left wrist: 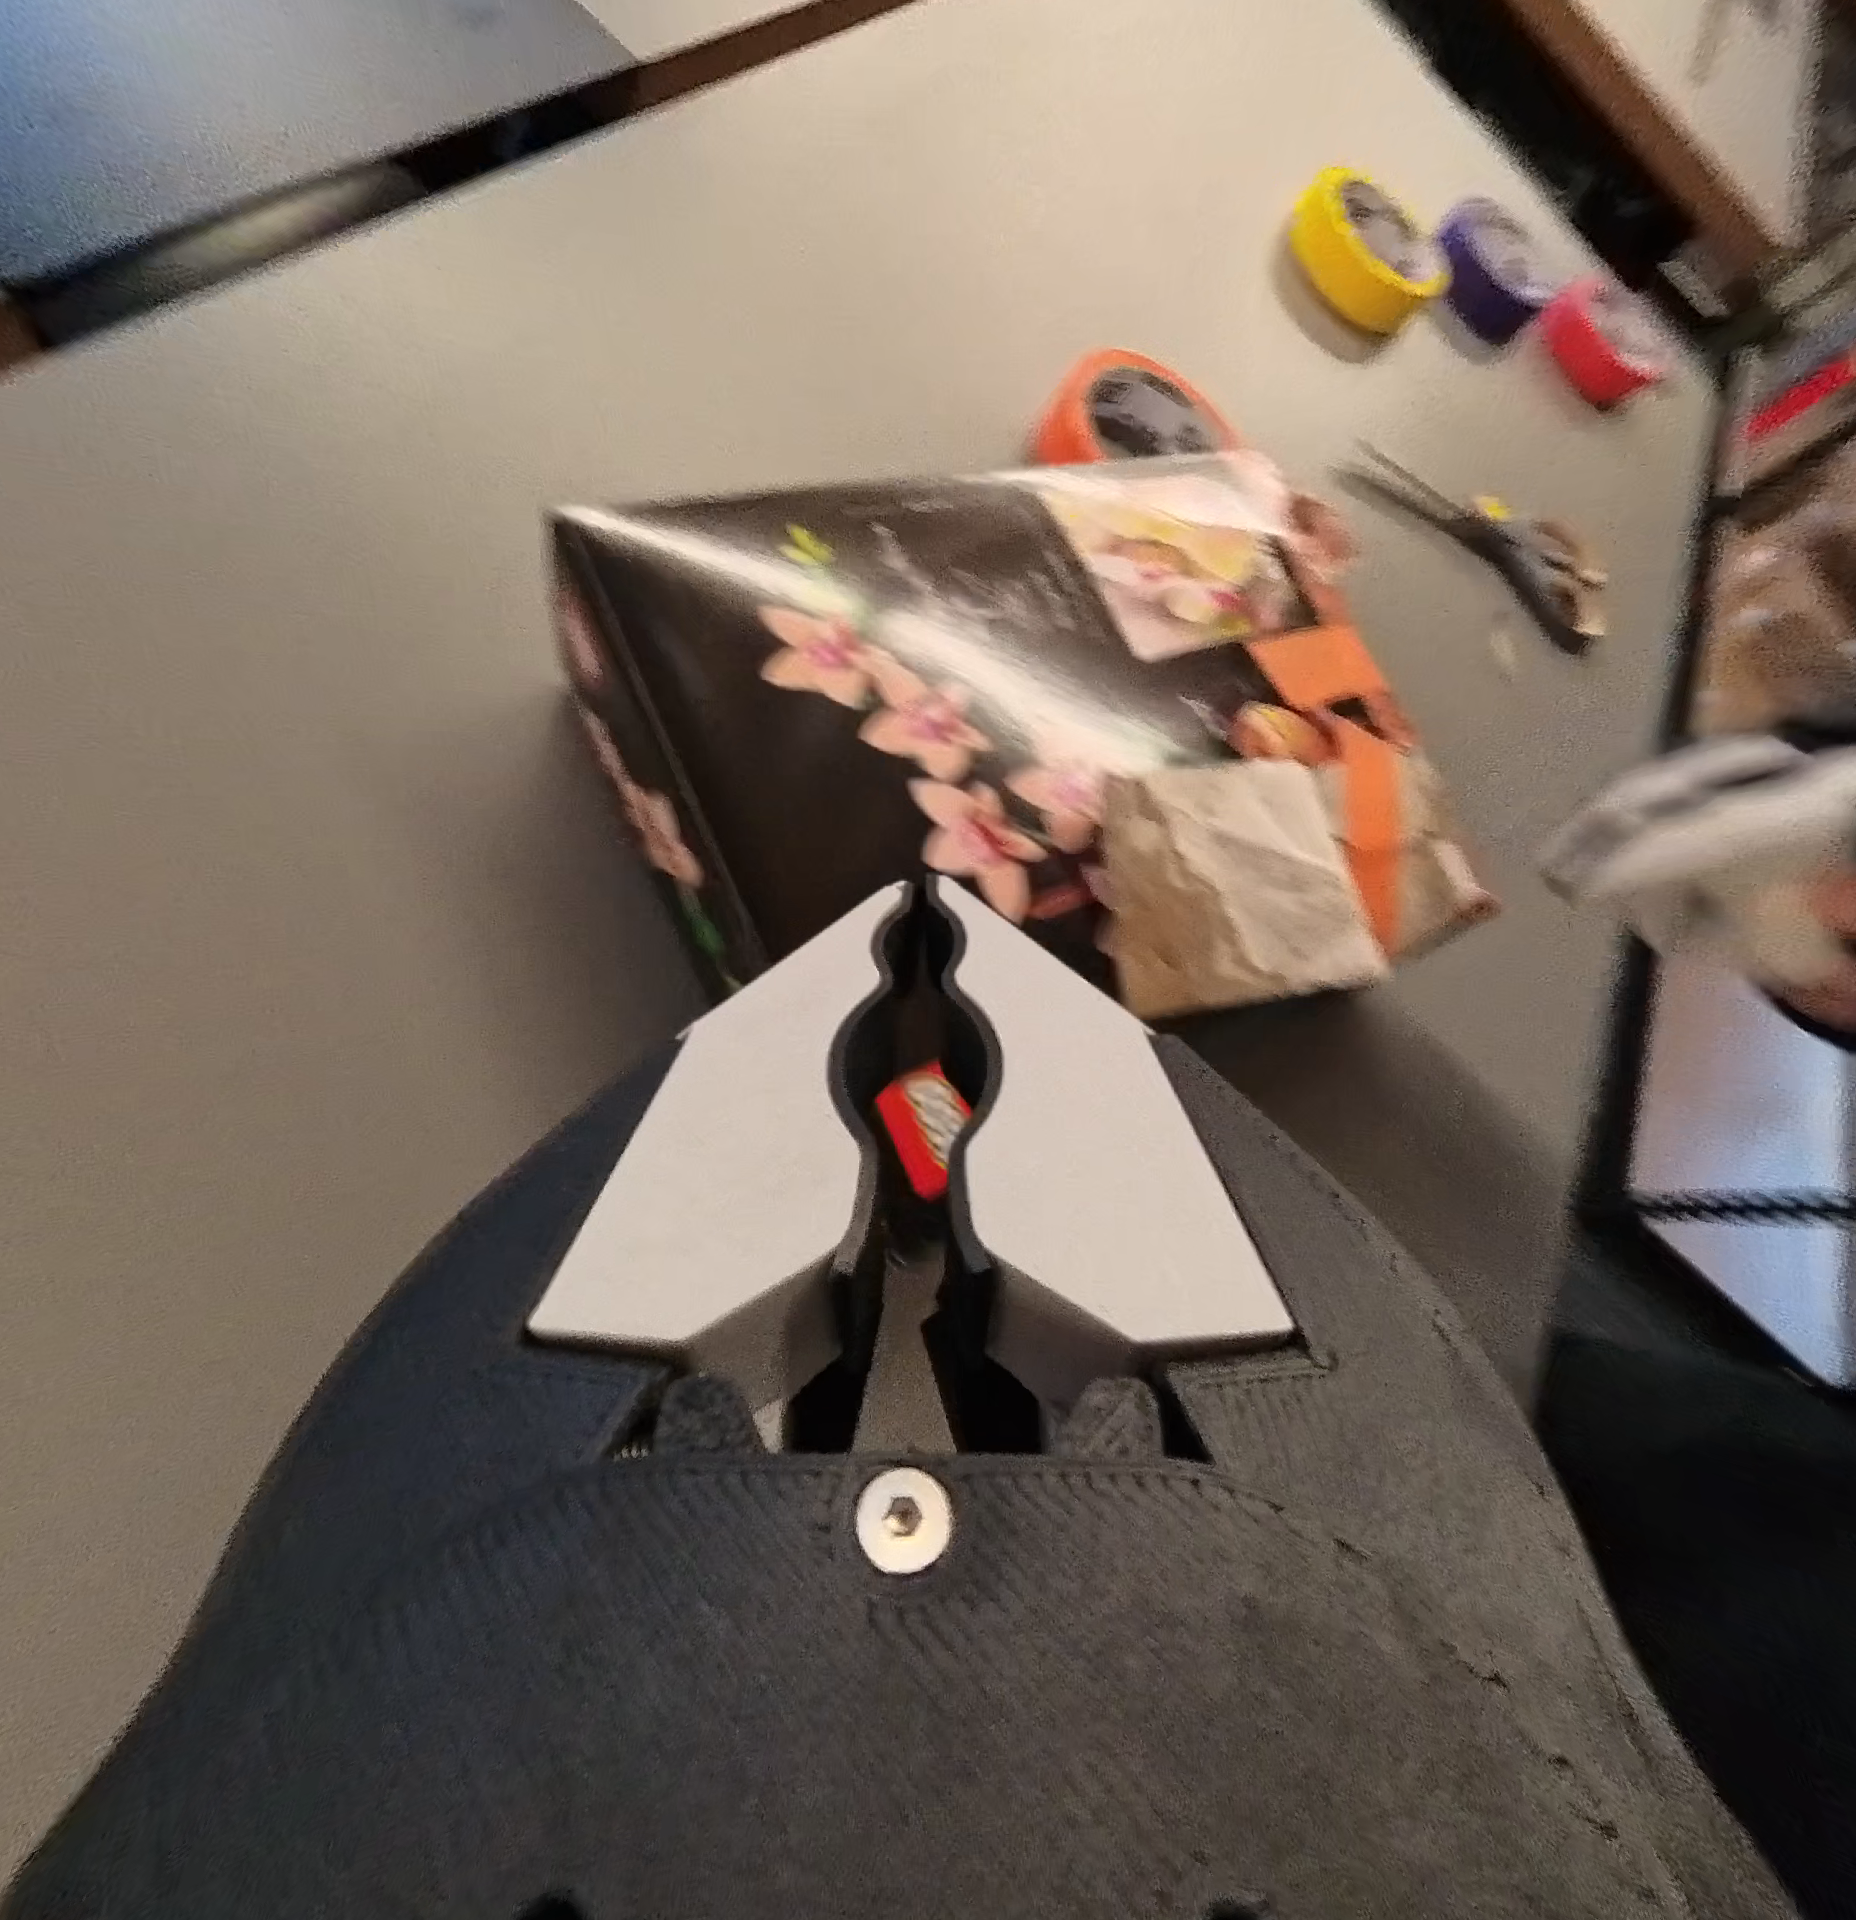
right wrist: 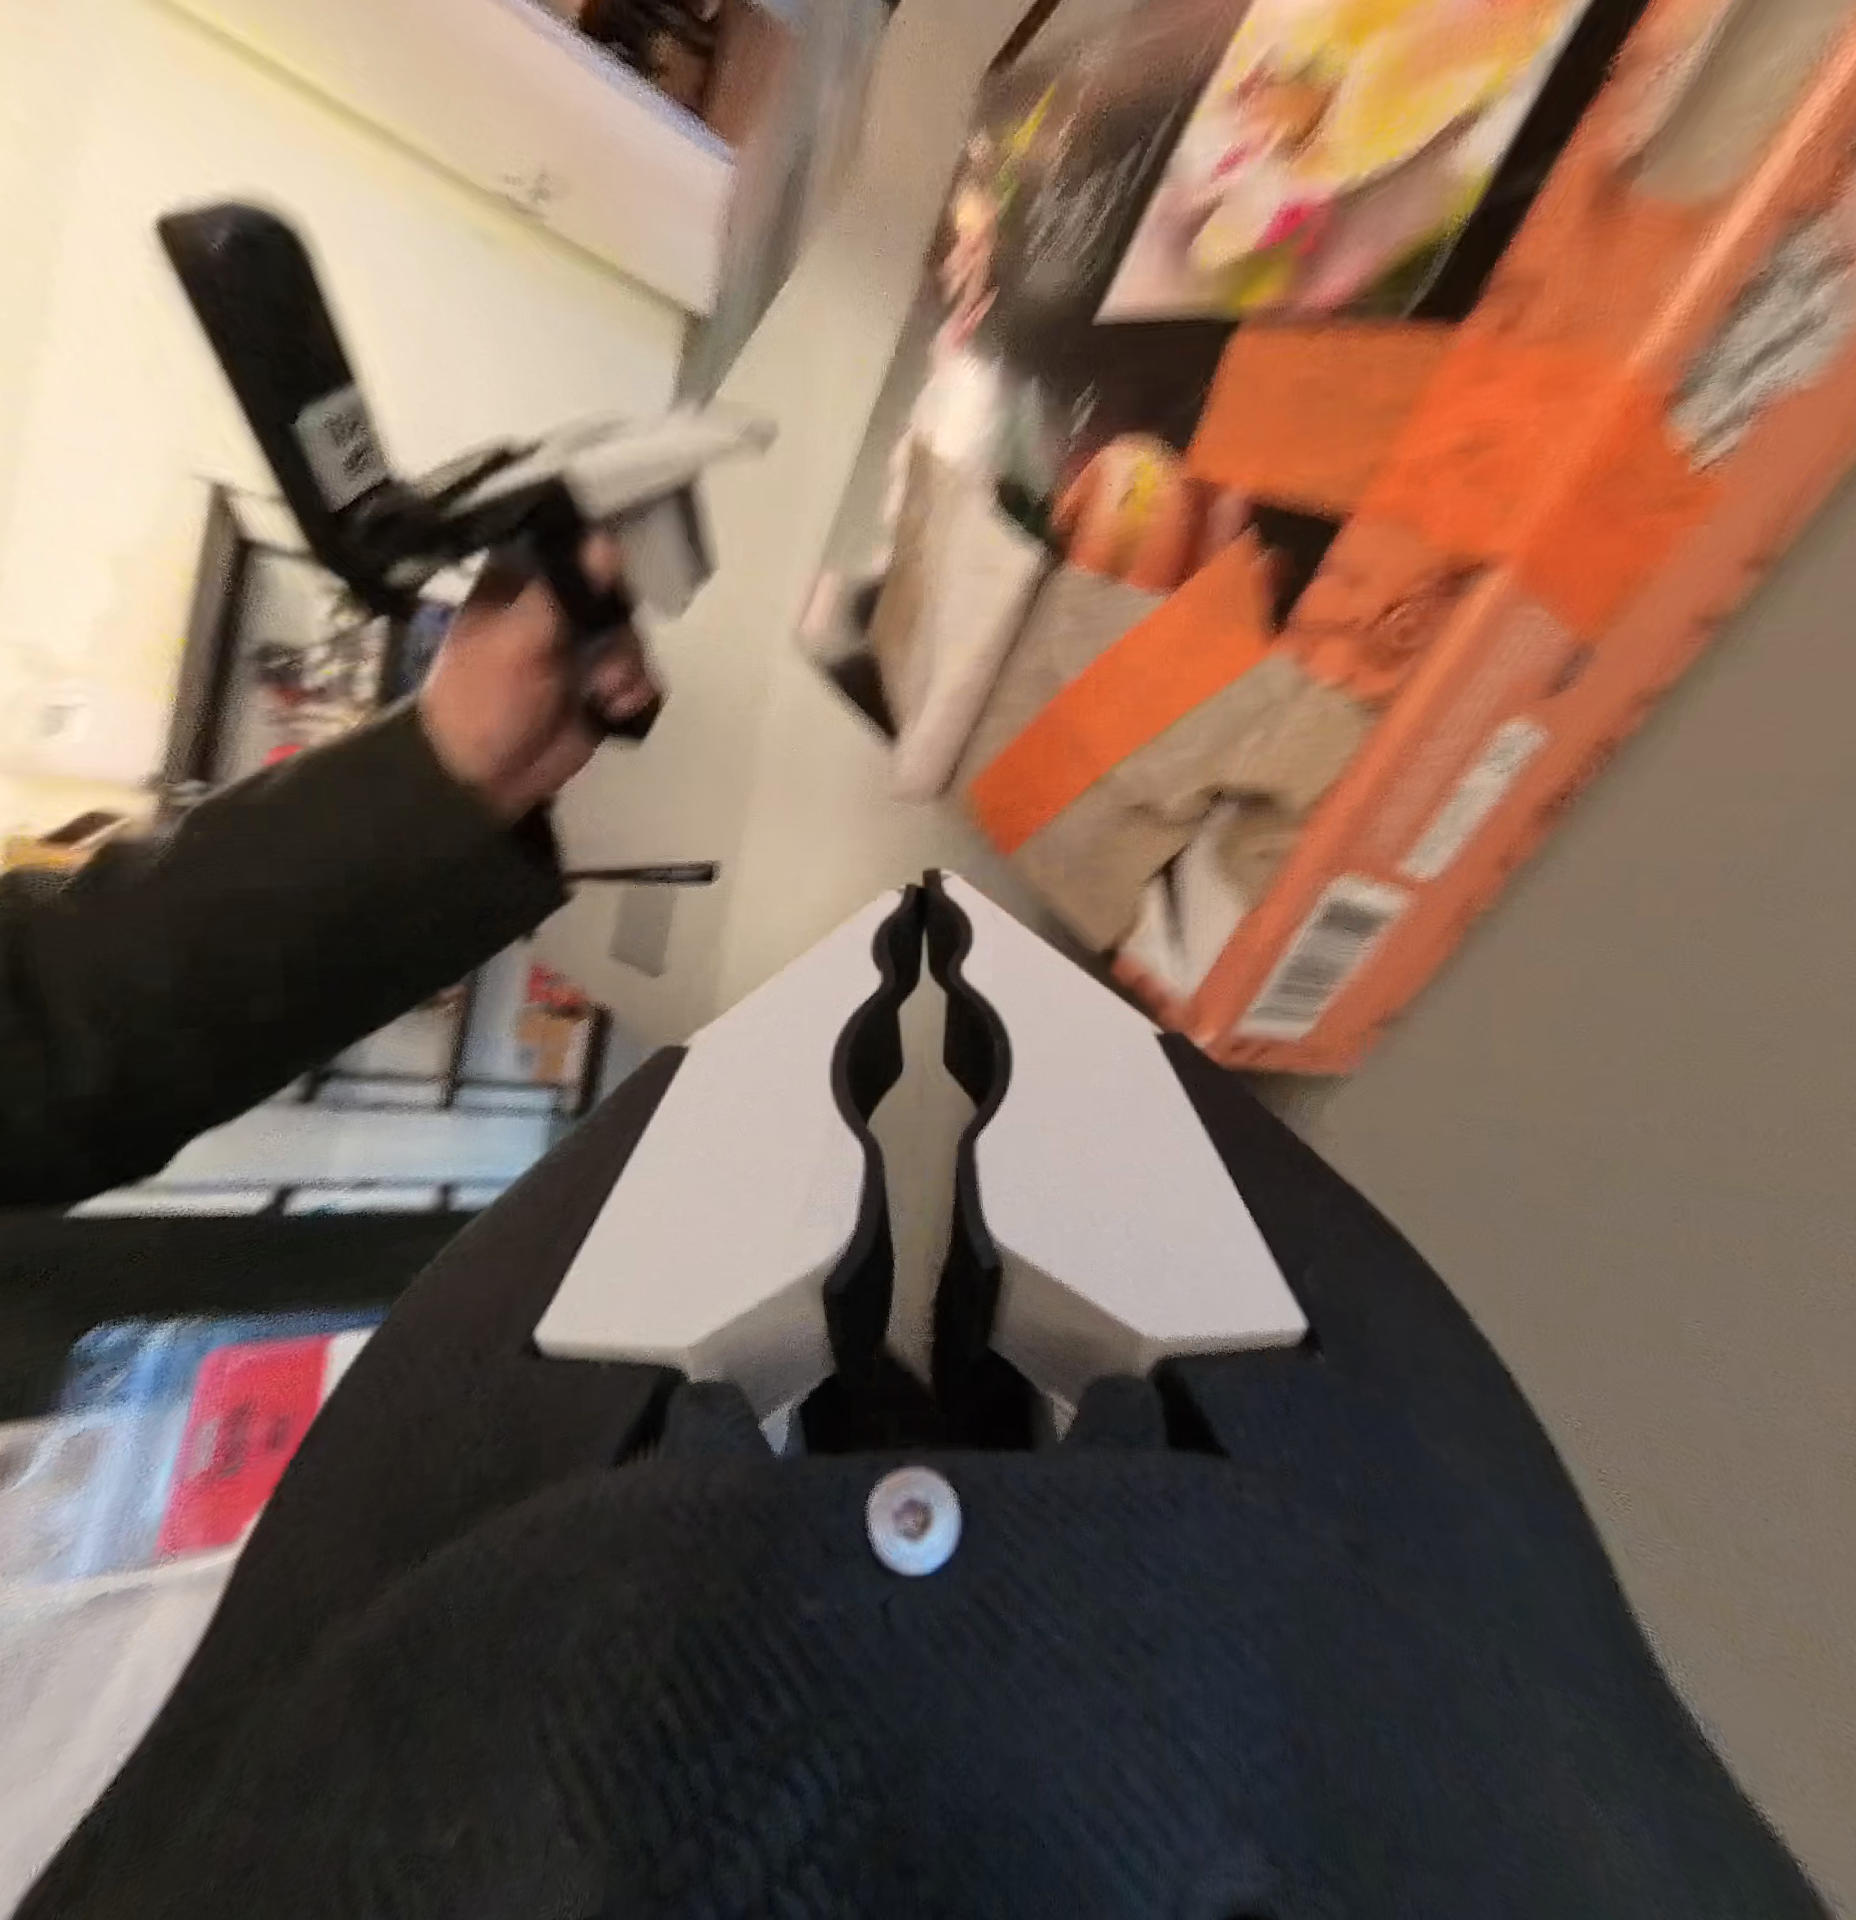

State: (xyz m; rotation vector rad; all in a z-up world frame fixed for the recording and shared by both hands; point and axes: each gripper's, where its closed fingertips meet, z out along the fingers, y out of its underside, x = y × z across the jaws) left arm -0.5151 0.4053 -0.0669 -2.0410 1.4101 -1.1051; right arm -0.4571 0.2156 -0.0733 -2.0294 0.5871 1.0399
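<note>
Black printed gripper body fills the bottom of both views, one silver screw in each. Left gripper (left wrist: pixel 924 888): white fingers (left wrist: pixel 758 1143) pressed together at the tips, nothing between them; tips sit just in front of the near lower edge of a black box (left wrist: pixel 903 665) printed with pink flowers, contact unclear because of blur. Red patch of the box print shows through the gap between the fingers. Box stands tilted on a beige table (left wrist: pixel 280 727), partly covered in crumpled brown paper (left wrist: pixel 1225 883) held by strips of orange tape (left wrist: pixel 1365 790). Behind the box an orange tape roll (left wrist: pixel 1121 400); farther back a row of yellow roll (left wrist: pixel 1355 255), purple roll (left wrist: pixel 1490 265), red roll (left wrist: pixel 1599 338). Black scissors (left wrist: pixel 1485 551) lie right of the box, apart from it.

Right gripper (right wrist: pixel 925 886): jaws closed, empty, tips just beside the box's orange-taped side (right wrist: pixel 1526 520), probably not touching, heavy motion blur. A barcode label (right wrist: pixel 1319 961) sits at the near corner. In the right wrist view the left gripper appears farther off, held up by a hand (right wrist: pixel 519 686) in a dark sleeve (right wrist: pixel 228 966), well above the table. A black wire rack (left wrist: pixel 1672 727) stands at the table's right edge.
</note>
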